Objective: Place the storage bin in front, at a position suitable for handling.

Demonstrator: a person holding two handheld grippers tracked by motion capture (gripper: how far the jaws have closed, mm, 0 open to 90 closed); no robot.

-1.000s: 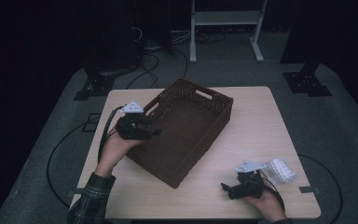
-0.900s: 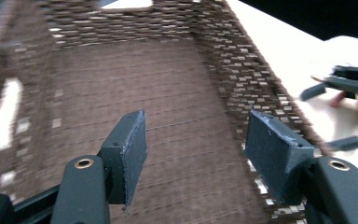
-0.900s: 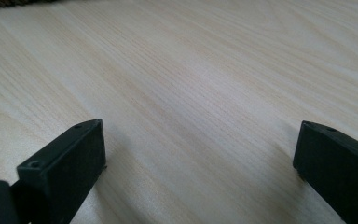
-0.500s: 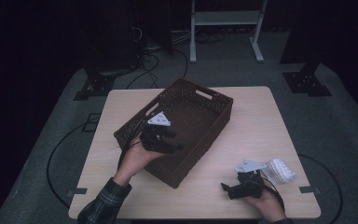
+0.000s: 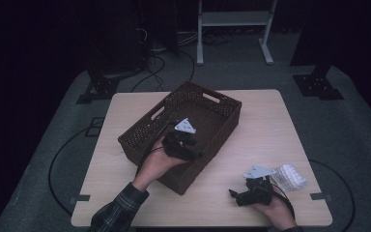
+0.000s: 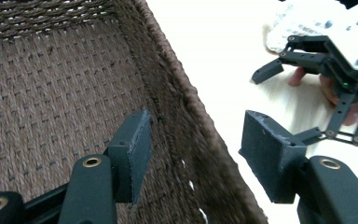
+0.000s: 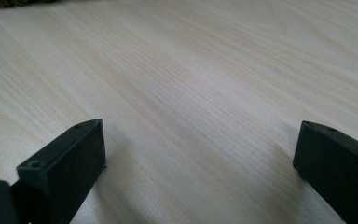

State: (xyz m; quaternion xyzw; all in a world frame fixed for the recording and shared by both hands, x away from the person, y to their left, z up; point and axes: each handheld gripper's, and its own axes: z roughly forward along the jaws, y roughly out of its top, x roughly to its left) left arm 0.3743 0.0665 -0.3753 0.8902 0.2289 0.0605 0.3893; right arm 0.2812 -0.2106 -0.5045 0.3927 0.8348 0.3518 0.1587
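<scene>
The left gripper, jaws just closing but not yet pinching, sits astride the dark brown woven basket's wall mid-frame, while the right gripper rests wide, empty, lower right.

tool: black, grey three-cornered plate | cable: black | sleeve: plaid

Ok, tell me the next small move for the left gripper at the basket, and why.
Probably close the left gripper the rest of the way on the basket wall. Its jaws straddle that near wall, one inside, one outside, and have just been closing, yet the pads do not press on the weave. The right gripper rests open on the table, away from the basket.
</scene>
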